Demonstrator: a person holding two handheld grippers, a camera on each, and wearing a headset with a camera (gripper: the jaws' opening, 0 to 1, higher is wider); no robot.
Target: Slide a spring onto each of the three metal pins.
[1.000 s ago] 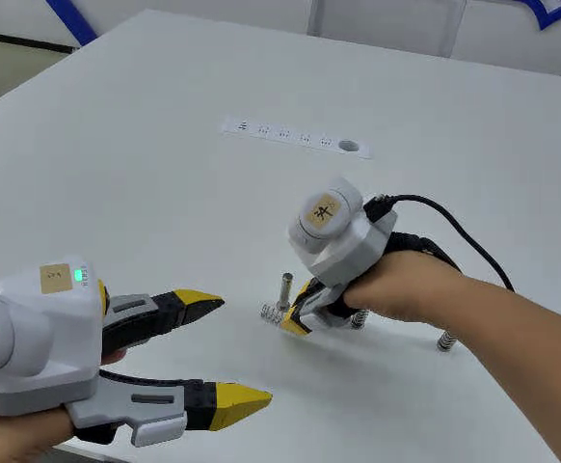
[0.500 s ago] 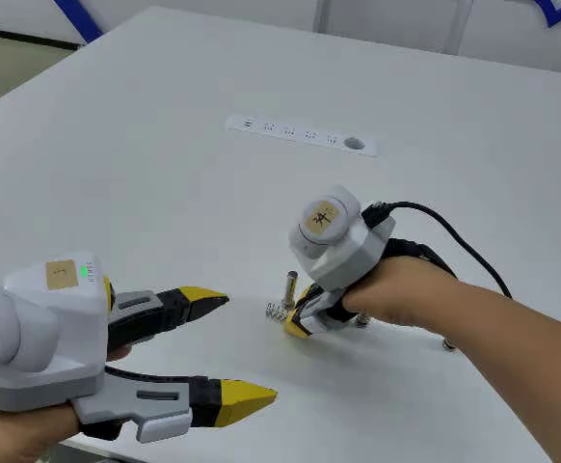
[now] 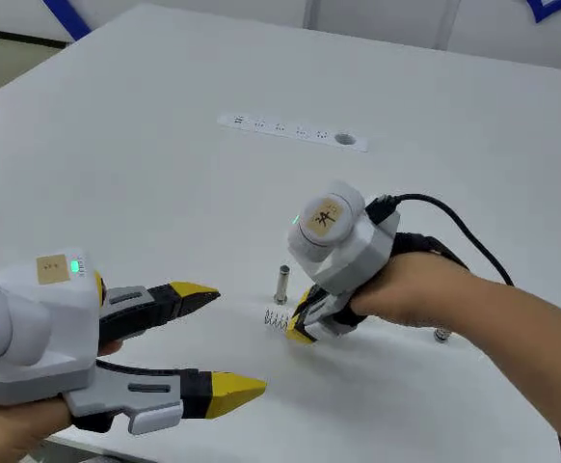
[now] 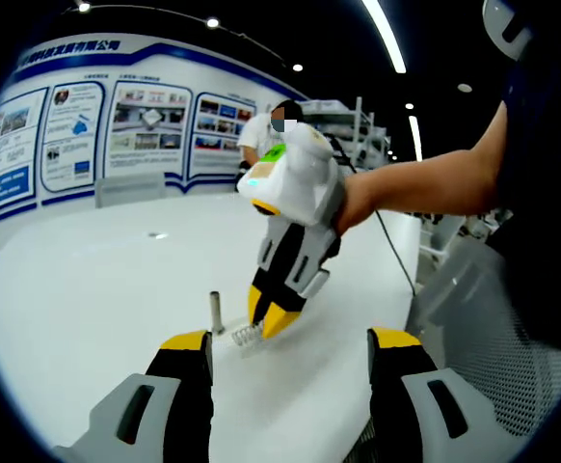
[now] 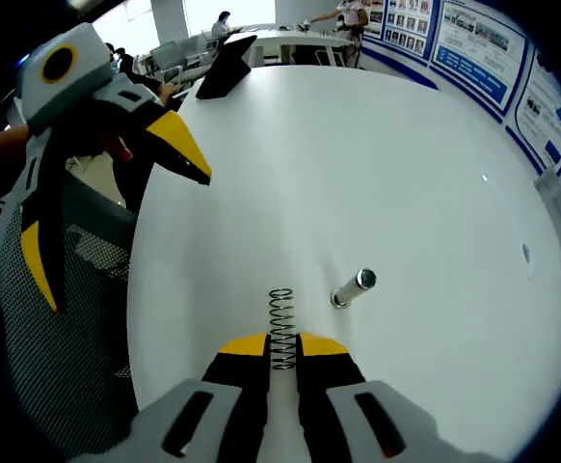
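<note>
Spring [image 5: 280,323] pinched in right tongs [image 5: 282,345] — just beside upright pin [image 5: 353,287].

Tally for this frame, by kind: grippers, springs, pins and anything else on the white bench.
Grippers: 2 (left gripper open, right gripper shut on the spring)
Springs: 1 (spring)
Metal pins: 1 (upright pin, bare)
Power strips: 1 (power strip)
Small metal piece by the forearm, too small to identify: 1
Total: 6

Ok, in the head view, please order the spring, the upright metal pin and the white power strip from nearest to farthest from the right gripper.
1. Spring, held in the fingers of the right gripper.
2. Metal pin, just behind it.
3. Power strip, farthest back.
</note>
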